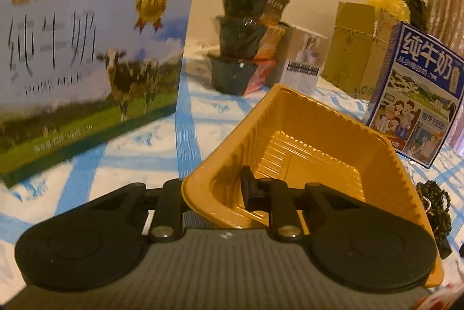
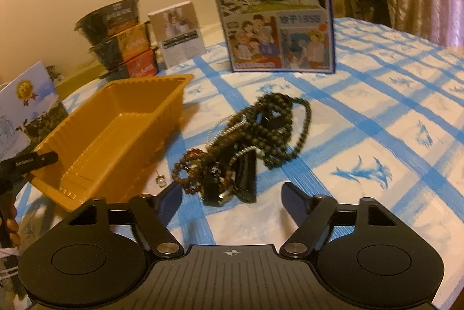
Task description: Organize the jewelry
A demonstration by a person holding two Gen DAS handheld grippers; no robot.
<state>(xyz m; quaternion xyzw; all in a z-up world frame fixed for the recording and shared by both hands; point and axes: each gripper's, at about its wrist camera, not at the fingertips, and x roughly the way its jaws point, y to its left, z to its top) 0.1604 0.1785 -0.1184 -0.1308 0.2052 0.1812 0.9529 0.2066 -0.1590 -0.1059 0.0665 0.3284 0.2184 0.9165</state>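
Jewelry, a tangled heap of dark wooden bead strings and silver chains [image 2: 246, 144], lies on the blue-checked tabletop [image 2: 377, 135] just right of the ribbed yellow plastic tray [image 1: 304, 141]. From the left wrist, the left gripper [image 1: 223, 194] has its fingers pinched narrow on the tray's near wall. From the right wrist, the right gripper [image 2: 232, 199] stands half-spread just before the heap, gripping nothing; a small pearl earring [image 2: 160, 180] lies between tray and heap.
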